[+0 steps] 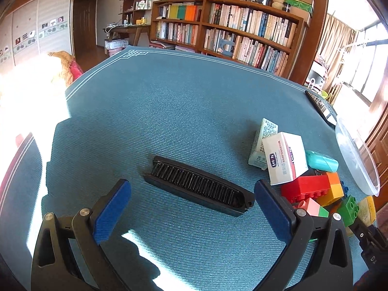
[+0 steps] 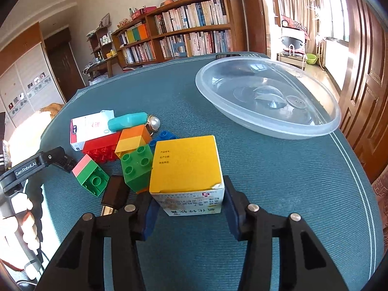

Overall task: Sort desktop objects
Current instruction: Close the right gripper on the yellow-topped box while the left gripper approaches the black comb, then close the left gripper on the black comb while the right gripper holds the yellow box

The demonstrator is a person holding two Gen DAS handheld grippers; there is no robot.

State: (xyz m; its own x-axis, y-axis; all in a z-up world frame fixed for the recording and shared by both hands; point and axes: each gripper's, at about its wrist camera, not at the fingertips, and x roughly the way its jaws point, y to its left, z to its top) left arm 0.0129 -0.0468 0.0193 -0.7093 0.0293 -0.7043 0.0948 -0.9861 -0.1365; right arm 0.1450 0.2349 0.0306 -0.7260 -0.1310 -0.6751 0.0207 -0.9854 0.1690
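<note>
In the left wrist view my left gripper [image 1: 192, 191] is open, its blue pads either side of a black comb [image 1: 198, 185] lying on the teal table cloth [image 1: 169, 111]. In the right wrist view my right gripper [image 2: 190, 205] has its jaws closed against both sides of a yellow-topped box [image 2: 186, 167] that rests on the cloth. Left of the box lie toy bricks: green [image 2: 137, 167], orange-yellow [image 2: 132, 140], red [image 2: 101, 149], pink-green [image 2: 91, 173], blue [image 2: 163, 137]. A white-pink box [image 2: 91, 127], a teal case [image 2: 127, 121] and a pearl clasp [image 2: 153, 122] lie behind them.
A large clear plastic bowl [image 2: 266, 118] stands at the back right of the table. A dark flat object [image 2: 115, 191] lies by my right gripper's left finger. A black remote [image 1: 320, 106] lies near the far edge. A bookshelf [image 1: 230, 29] stands behind the table.
</note>
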